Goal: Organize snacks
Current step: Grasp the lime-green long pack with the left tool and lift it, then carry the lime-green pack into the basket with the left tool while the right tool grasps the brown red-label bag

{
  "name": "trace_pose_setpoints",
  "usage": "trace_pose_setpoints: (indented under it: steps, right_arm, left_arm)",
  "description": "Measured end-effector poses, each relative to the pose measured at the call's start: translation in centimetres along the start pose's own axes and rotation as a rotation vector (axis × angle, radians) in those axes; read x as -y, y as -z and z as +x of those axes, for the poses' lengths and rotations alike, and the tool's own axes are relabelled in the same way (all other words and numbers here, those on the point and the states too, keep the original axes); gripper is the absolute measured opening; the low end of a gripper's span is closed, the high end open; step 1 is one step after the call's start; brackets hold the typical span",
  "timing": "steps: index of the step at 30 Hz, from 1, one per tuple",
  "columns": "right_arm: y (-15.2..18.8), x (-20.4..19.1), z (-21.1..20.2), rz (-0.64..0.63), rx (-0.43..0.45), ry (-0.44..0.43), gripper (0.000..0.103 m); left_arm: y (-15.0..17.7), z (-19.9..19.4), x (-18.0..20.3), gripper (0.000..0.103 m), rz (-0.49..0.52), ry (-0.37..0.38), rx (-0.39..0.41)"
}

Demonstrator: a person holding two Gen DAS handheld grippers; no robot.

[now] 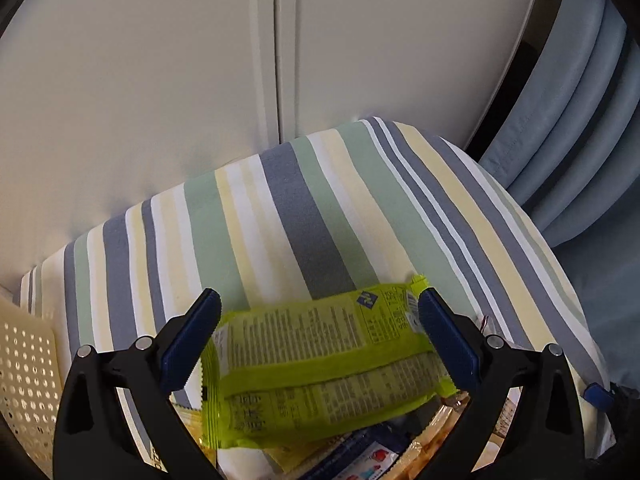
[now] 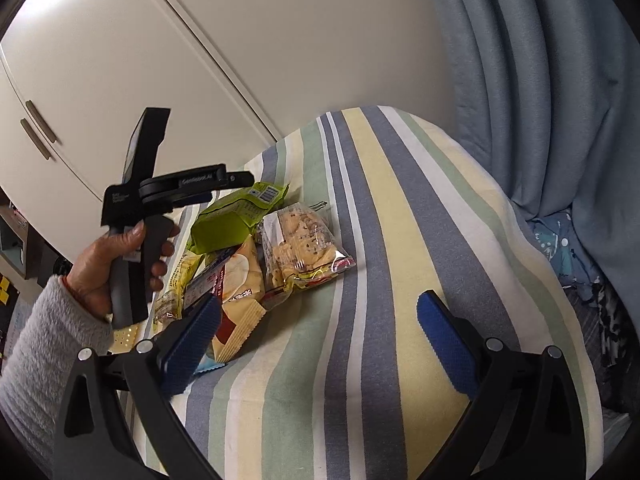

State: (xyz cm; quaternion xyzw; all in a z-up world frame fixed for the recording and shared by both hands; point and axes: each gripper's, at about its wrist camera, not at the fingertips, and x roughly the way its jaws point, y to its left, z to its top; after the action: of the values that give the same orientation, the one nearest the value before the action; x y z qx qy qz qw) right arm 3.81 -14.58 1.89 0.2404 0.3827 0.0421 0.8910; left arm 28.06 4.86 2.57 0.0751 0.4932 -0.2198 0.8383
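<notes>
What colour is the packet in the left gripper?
Lime green packet with dark print; clearest in the left wrist view.

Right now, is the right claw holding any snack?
No, the right claw is open with only the striped cloth between its pads, and the snack pile lies apart to its left.

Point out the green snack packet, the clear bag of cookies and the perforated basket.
green snack packet (image 1: pixel 320 364): left wrist view, printed back panel.
clear bag of cookies (image 2: pixel 300 240): right wrist view, cookie-filled middle.
perforated basket (image 1: pixel 24 376): left wrist view, side wall.
</notes>
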Motion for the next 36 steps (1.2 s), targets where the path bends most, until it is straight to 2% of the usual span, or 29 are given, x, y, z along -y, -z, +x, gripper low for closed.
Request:
trace_pose_setpoints:
  steps: [4,8,11,14,20,22,28,30,31,32,36]
  right_arm:
    - [0.0,0.0,0.0,-0.001,-0.002,0.003,0.098]
    - [0.2,-0.1,0.1,-0.004,-0.005,0.007,0.098]
    - [0.1,-0.3,0.4,-0.005,-0.008,0.011,0.098]
    - [-0.1,-0.2,0.4,-0.004,-0.007,0.01,0.098]
    - [-0.2,-0.3,0.5,-0.004,-0.008,0.014,0.098]
    - [-0.2,-0.3,0.5,0.006,-0.008,0.006,0.098]
    - [-0.2,-0.2,0.4,0.011,-0.004,0.003,0.098]
    - [-0.2,0.0,0.4,0.013,-0.001,0.003,0.098]
    - [-0.1,0.0,0.4,0.013,-0.001,0.002,0.098]
    - [-0.1,0.1,0.4,0.013,0.0,0.002,0.098]
    - [-0.1,0.1,0.3,0.011,-0.001,0.009,0.098]
  left_arm:
    - [-1.2,1.6,-1.1,0.1,-0.016,0.104,-0.045]
    - [-1.0,2.5,-2.2,0.1,-0.072,0.195,-0.088]
    - [-0.2,1.6,-2.4,0.1,-0.07,0.247,-0.078]
    - [1.3,-0.1,-2.5,0.1,-0.037,0.282,-0.07]
    - [4.5,-2.4,-1.0,0.1,0.059,0.299,-0.079]
    - [5.2,-2.9,-0.2,0.1,0.085,0.287,-0.082]
    - [5.1,-1.7,1.3,0.1,0.119,0.108,-0.113]
    - [4.8,-1.0,1.4,0.093,0.112,0.075,-0.113]
    - [4.7,-0.8,1.3,0.082,0.096,0.086,-0.113]
    - [4.6,-0.7,1.0,0.075,0.073,0.08,-0.113]
    - [4.6,-1.1,0.2,0.071,0.01,0.094,-0.078]
